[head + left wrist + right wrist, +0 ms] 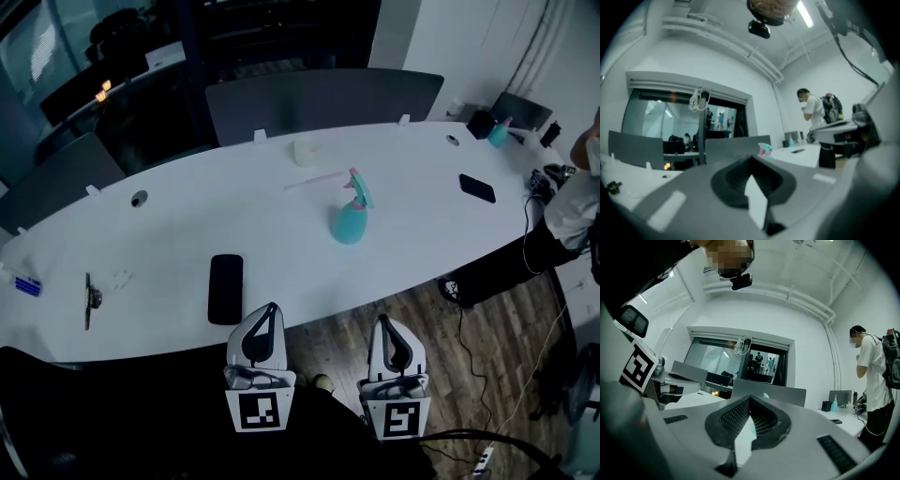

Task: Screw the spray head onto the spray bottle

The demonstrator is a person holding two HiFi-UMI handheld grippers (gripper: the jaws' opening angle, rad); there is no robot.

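Observation:
A teal spray bottle (pixel 347 224) stands on the white table (pixel 169 234), right of the middle. The pink and teal spray head (pixel 357 187) rests at its top, and a thin white tube (pixel 314 180) sticks out from it to the left; whether the head is threaded on I cannot tell. My left gripper (pixel 271 309) and right gripper (pixel 383 323) hover side by side off the table's near edge, well short of the bottle, both shut and empty. The bottle's pink top (pixel 764 149) peeks over the shut left jaws (pixel 751 174); a teal tip (pixel 765 395) shows past the shut right jaws (pixel 749 409).
A black phone (pixel 226 288) lies near the front edge, just ahead of the left gripper. A second phone (pixel 476 187), a white cup-like thing (pixel 305 152), a small tool (pixel 89 300) and another teal bottle (pixel 497 134) also sit on the table. A person (pixel 874 380) stands at the right end.

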